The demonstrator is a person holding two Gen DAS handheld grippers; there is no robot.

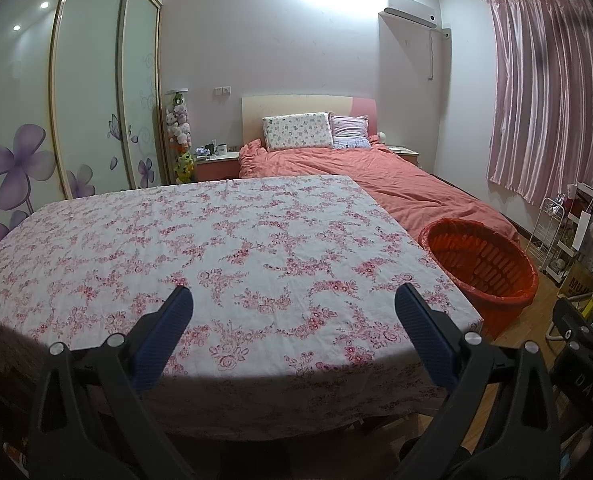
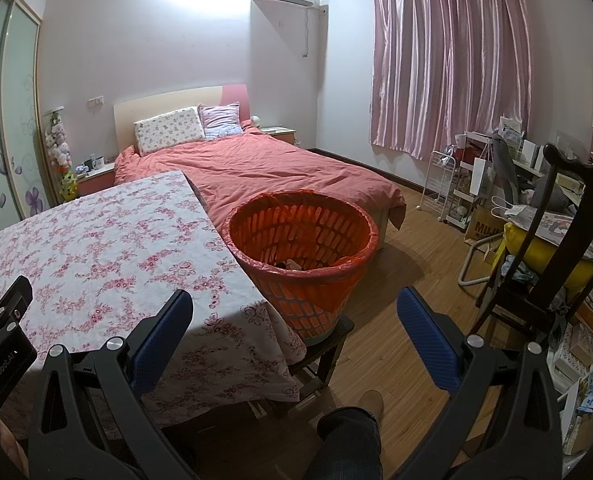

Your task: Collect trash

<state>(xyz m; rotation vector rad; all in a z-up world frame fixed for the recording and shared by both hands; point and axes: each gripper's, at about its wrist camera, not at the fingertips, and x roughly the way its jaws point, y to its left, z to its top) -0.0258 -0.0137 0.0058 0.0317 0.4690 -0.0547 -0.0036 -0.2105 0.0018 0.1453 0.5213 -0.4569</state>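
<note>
We hold the left gripper (image 1: 292,304) above the near edge of the table (image 1: 216,240), jaws spread wide and gripping nothing; its blue pads (image 1: 164,332) frame only the floral cloth (image 1: 108,264). We hold the right gripper (image 2: 294,308) off the table's right corner, jaws likewise wide apart and empty, with the floor (image 2: 396,280) visible between them. The bin (image 2: 300,256), an orange slotted basket with a red liner (image 2: 356,276) folded over its rim, stands on a dark stool (image 2: 328,344) touching the table's right edge, just in front of the bed (image 2: 280,168). In the right wrist view, a few scraps of trash (image 2: 292,264) lie at the bottom of the bin; we cannot tell what they are. In the left wrist view, the same bin (image 1: 480,264) appears to the right of the table, its bottom hidden. A dark chair (image 2: 556,240) loaded with clutter stands well apart to the right.
</note>
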